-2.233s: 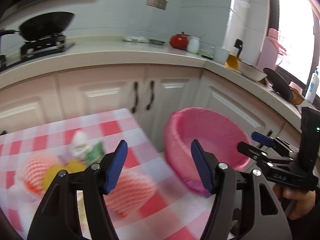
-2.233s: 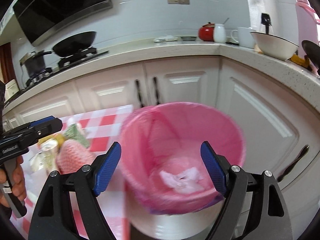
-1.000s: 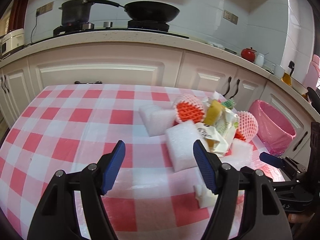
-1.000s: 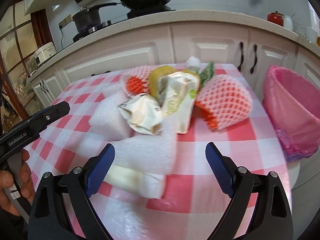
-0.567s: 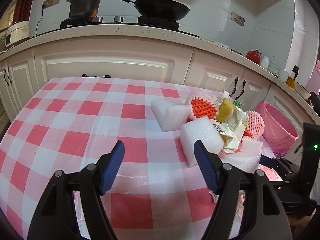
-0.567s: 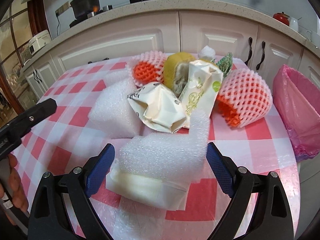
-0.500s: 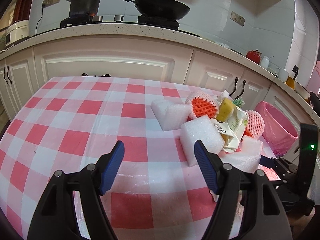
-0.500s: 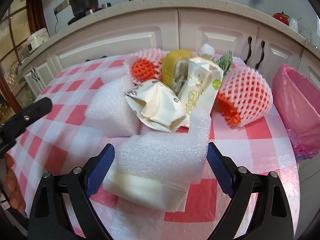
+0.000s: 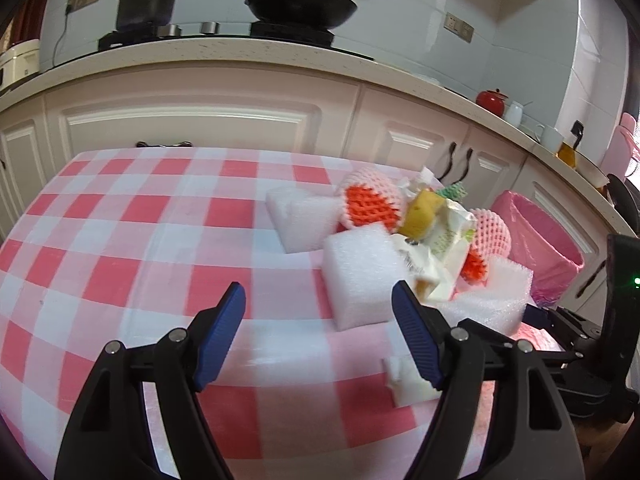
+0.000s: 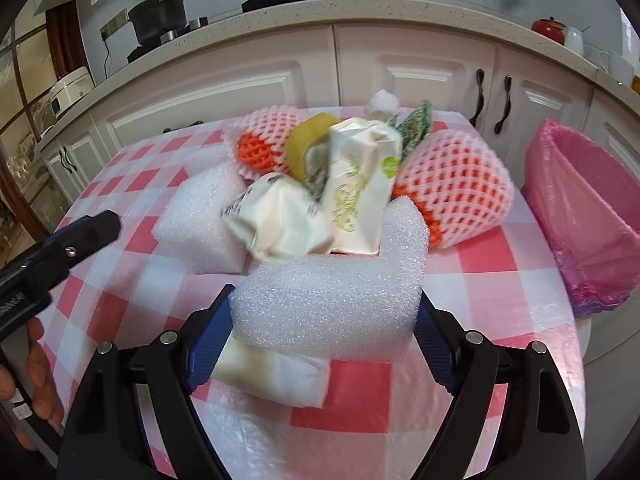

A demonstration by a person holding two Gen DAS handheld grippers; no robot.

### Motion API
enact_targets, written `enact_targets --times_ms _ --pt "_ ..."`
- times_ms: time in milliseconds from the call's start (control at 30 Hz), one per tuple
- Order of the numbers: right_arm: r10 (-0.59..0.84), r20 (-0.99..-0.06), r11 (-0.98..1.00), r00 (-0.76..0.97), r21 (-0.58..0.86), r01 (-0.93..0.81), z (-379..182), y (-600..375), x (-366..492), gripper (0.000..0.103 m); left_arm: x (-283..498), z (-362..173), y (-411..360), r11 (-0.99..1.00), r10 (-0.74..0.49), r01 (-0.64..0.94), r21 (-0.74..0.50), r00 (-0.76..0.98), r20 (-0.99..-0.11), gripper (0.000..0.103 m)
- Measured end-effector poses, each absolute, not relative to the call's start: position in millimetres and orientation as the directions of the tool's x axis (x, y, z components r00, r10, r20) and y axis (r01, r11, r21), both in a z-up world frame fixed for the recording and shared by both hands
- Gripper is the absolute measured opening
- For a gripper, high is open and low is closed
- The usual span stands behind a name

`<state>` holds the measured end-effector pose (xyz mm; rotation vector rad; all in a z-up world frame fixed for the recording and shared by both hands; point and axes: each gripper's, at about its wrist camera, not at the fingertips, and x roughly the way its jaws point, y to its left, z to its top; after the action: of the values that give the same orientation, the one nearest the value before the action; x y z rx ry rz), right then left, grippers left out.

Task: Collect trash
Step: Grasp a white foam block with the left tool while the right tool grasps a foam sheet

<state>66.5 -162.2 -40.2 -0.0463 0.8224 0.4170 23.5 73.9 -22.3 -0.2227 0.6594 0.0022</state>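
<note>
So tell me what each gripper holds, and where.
Right gripper: its jaws, just closing, clamp the white foam piece at its two ends. Left gripper: open, holding nothing.

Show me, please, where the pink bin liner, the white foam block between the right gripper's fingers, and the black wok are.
Pink bin liner [image 10: 592, 216]: right wrist view, inner wall.
White foam block [image 10: 332, 300]: right wrist view, front face.
Black wok [image 9: 300, 6]: left wrist view, bowl side.

R gripper [image 10: 324, 316] is closing w/ the L-shaped foam piece [image 10: 332, 280] now between its pads, vs. open earlier. L gripper [image 9: 318, 312] is opening slightly.
</note>
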Motion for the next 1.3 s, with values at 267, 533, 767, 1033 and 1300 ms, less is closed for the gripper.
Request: enact_targets --times_ms 267,533,767,1033,1300 --pt "0.326 -0.707 0.933 0.628 0.131 -0.336 -33 -195 68 0.079 48 -31 42 0.979 -0.11 -0.029 -0.204 0.763 -0.637 0.074" --pt "0.315 -0.694 0.941 0.647 0.138 -0.31 -30 -217 72 0.079 67 -45 37 0.98 -0.087 -0.064 -0.189 0.718 -0.691 0.067" --pt "0.315 -0.686 0.943 0.656 0.147 -0.299 -28 -226 74 0.079 71 -47 34 0.982 -0.081 -0.063 -0.176 0.703 -0.706 0.05" --pt "0.313 -0.662 0.944 0.681 0.142 -0.296 -16 -234 76 0.079 63 -21 30 0.987 -0.05 -0.066 -0.149 0.75 -0.66 0.05" --pt "0.299 -0.628 0.95 0.718 0.13 -0.282 7 -251 87 0.079 68 20 15 0.991 -0.055 -0.028 -0.128 0.799 -0.599 0.05"
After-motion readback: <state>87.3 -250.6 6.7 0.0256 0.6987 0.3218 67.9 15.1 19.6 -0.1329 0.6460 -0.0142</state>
